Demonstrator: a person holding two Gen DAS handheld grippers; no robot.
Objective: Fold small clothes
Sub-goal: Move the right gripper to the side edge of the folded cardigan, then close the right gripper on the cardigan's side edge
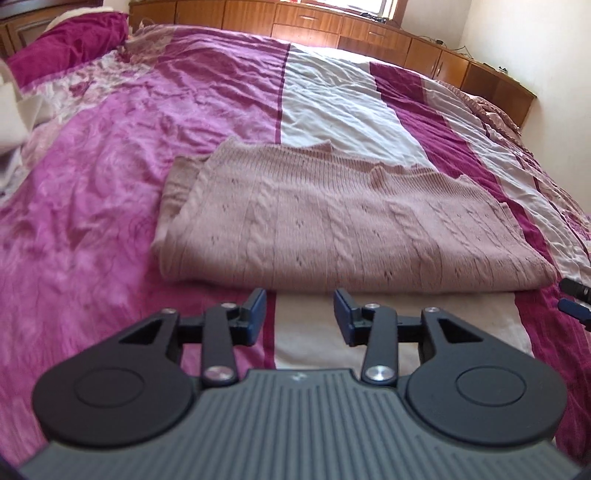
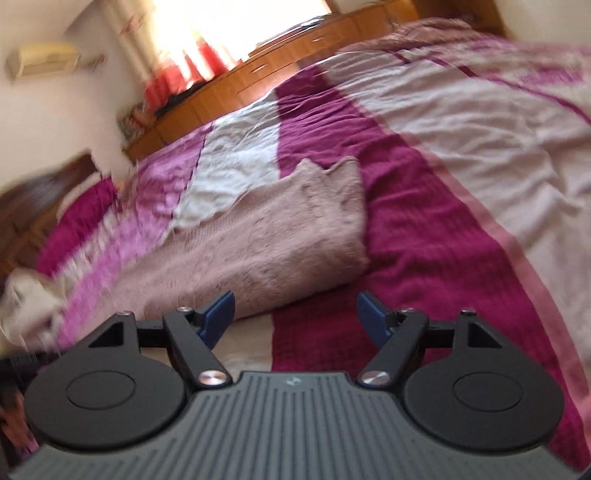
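Sweater: I see a dusty-pink cable-knit sweater (image 1: pixel 332 221) lying folded on the bed (image 1: pixel 110 221), across the white and magenta stripes of the cover.
Long axis: in my left view it runs side to side; the folded edge faces me, the uneven edge points toward the wooden cabinets (image 1: pixel 369 33).
Cable ribs: they run away from me — across the long axis.
Left hand-held gripper (image 1: pixel 299 315): spread, nothing between its blue pads, just short of the near folded edge and apart from it.
Right hand-held gripper (image 2: pixel 296 317): spread wider, holding nothing — off the sweater's (image 2: pixel 258 240) right near corner; this view is blurred.
Pillow (image 1: pixel 70 44): magenta, at far left of the bed.
Right edge of my left view: a dark and blue piece (image 1: pixel 574 299) pokes in; I cannot tell what it is.
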